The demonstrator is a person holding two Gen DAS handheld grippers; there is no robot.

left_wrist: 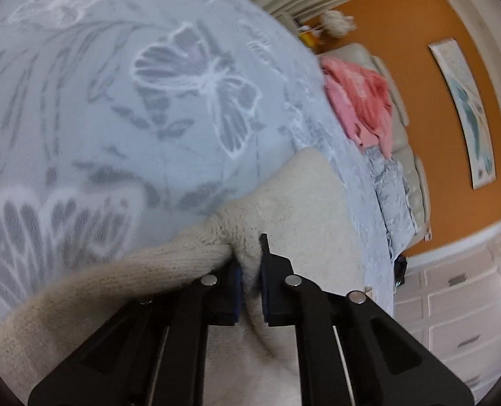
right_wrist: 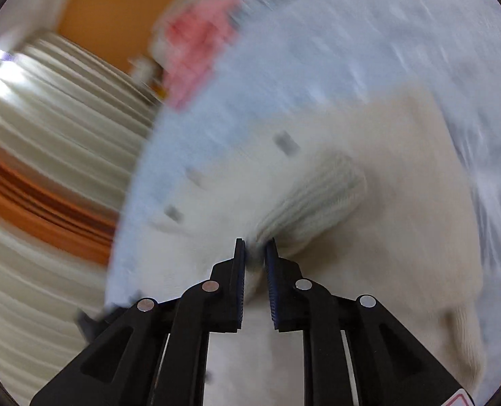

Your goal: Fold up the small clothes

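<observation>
Both grippers point(left_wrist: 250, 264) point(right_wrist: 255, 253) on cream cardigan point(left_wrist: 304, 196) point(right_wrist: 385, 176) near bedspread point(left_wrist: 115, 101) point(right_wrist: 351, 34) edge

A knit cardigan point(left_wrist: 294, 196) lies on the bed point(left_wrist: 115, 101), near its edge. Beyond that edge a garment point(left_wrist: 358, 101) lies on a sofa point(left_wrist: 409, 155) against the wall.

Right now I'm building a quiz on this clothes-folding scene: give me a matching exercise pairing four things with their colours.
Things:
1. cardigan
2. bedspread
3. garment on the sofa
4. wall

Colours:
A. orange
B. cream
C. pink
D. pale blue with butterflies

Pairs: 1-B, 2-D, 3-C, 4-A
</observation>
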